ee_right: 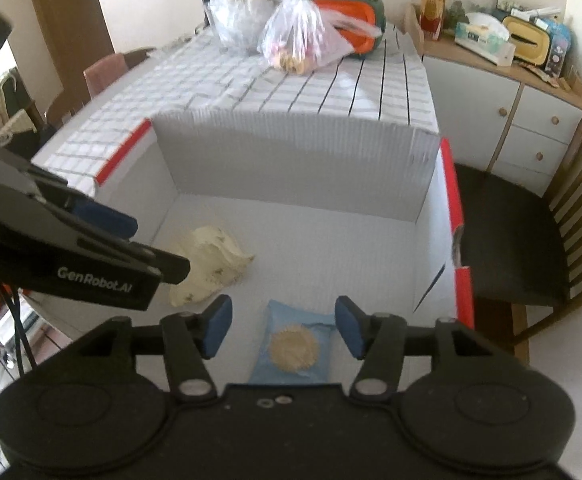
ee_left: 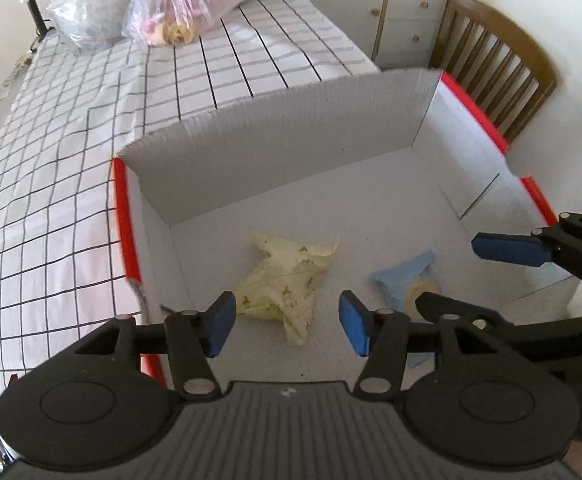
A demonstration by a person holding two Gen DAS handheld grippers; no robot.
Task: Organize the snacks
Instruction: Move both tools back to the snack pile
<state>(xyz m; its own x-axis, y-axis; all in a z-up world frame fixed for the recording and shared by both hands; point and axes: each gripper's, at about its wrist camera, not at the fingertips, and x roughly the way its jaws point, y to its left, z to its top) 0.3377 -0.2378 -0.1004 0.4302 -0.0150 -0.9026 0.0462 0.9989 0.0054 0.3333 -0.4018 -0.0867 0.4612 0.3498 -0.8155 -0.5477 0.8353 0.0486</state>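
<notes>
Both grippers hover wide open and empty over the white box (ee_right: 291,168).

Blue packet (ee_right: 293,346) lies below the right gripper (ee_right: 283,330), yellow packet (ee_left: 281,284) below the left gripper (ee_left: 287,322); next fetch should target the bags (ee_right: 303,36) across the worktop (ee_left: 71,128).

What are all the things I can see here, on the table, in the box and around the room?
Cardboard box: one, white with red edges, open, on the table.
Cream snack packet: one, pale yellow, on the box floor, left side.
Blue snack packet: one, light blue with a round biscuit picture, on the box floor, right side.
Plastic bags: two, clear, at the table's far end.
Tablecloth: one, white with dark grid.
Orange and green container: one, behind the bags.
Cabinet: one, grey with wooden top, cluttered.
Wooden chair: one, dark seat, beside the box.
Left gripper: black, blue pads, open over the cream packet.
Right gripper: same, open over the blue packet.
</notes>
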